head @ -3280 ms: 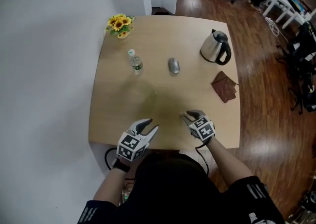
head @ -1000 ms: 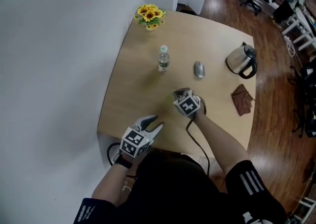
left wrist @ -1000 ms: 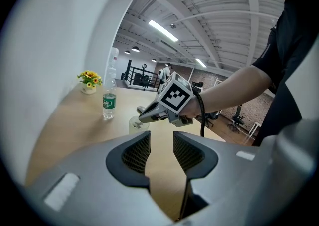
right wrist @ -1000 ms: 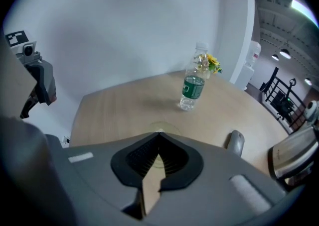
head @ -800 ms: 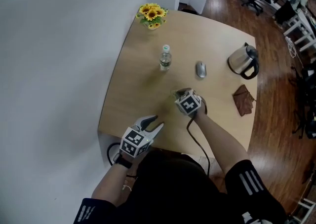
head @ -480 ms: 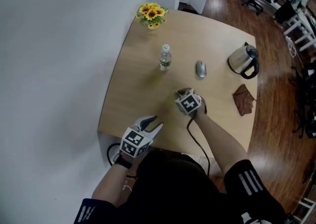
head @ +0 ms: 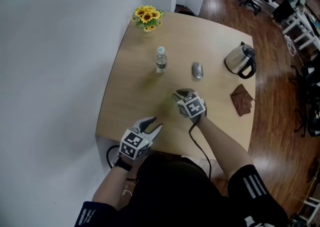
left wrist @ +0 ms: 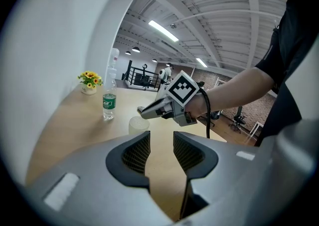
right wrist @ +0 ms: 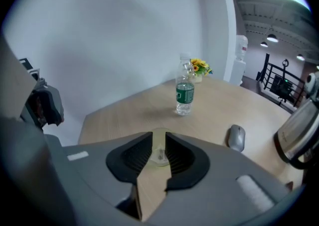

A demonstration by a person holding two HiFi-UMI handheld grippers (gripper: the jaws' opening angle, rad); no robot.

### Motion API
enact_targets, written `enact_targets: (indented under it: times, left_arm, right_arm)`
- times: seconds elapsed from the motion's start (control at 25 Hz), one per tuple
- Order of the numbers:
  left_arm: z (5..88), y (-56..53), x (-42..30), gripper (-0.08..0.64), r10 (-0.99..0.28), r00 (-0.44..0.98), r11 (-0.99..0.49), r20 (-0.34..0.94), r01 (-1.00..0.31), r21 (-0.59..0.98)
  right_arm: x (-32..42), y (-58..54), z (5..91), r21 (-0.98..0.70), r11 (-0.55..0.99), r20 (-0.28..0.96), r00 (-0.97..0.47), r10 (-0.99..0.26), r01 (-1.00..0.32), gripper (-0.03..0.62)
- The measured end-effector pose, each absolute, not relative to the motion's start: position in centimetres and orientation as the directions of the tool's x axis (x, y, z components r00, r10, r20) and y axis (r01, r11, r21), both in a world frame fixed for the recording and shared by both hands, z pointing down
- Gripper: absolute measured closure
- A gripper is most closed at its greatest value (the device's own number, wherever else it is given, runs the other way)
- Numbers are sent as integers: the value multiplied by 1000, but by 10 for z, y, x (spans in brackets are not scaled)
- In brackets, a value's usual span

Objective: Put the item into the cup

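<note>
A pale translucent cup [left wrist: 138,124] stands on the middle of the wooden table [head: 135,106]. My right gripper [head: 178,95] hovers just above it, tips over the rim. Its jaws are opening, with no thing gripped. In the right gripper view the cup [right wrist: 158,139] shows through the gap, and a small pale item [right wrist: 160,158] lies inside it. My left gripper [head: 152,125] hangs open and empty over the near table edge, pointing at the cup.
A water bottle [head: 160,60], a grey mouse [head: 197,70], a steel kettle [head: 239,61] and a brown cloth [head: 242,100] sit farther back and right. Sunflowers [head: 145,18] stand at the far left corner. A white wall runs along the left.
My right gripper went from the near edge out to the table's middle and has stayed over the cup for the last second. The left gripper has not moved.
</note>
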State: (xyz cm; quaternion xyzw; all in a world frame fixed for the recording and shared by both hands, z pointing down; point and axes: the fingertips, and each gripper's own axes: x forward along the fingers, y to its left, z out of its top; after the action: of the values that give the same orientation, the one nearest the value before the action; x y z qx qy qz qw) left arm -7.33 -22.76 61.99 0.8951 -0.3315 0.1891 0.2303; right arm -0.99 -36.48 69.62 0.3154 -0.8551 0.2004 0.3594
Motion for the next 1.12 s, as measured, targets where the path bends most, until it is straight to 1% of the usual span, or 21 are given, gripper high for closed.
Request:
enact_targets:
  times: [0.2, 0.36, 0.48, 0.6, 0.72, 0.8, 0.92, 1.12]
  left_arm:
    - [615, -228, -63, 420, -515, 707, -677, 484, -682, 275]
    - [603, -226, -52, 417, -536, 703, -676, 468, -689, 260]
    - [596, -219, -43, 416, -551, 693, -672, 465, -699, 245]
    - [592, -206, -32, 407, -567, 677, -658, 469, -715, 237]
    - [587, -190, -17, 402, -562, 682, -652, 469, -714, 256]
    - [584, -178, -9, 402, -543, 695, -649, 471, -703, 290]
    - [576, -157, -2, 404, -509, 724, -656, 466, -677, 334]
    - [569, -129, 1, 413, -493, 733, -698, 469, -655, 290]
  right_arm:
    - [4, -353, 659, -168, 701, 657, -609, -444, -693, 500]
    - [22, -337, 613, -222, 702, 546, -683, -486, -677, 505]
    - [42, -322, 579, -262, 694, 459, -719, -522, -671, 531]
    - [66, -297, 556, -282, 696, 401, -740, -540, -660, 579]
    - [90, -268, 545, -325, 696, 357, -764, -537, -641, 584]
    - [105, -250, 544, -363, 677, 342, -768, -542, -640, 583]
    - [120, -216, 546, -382, 657, 352, -760, -546, -649, 583]
    - [124, -154, 543, -325, 687, 374, -756, -537, -649, 583]
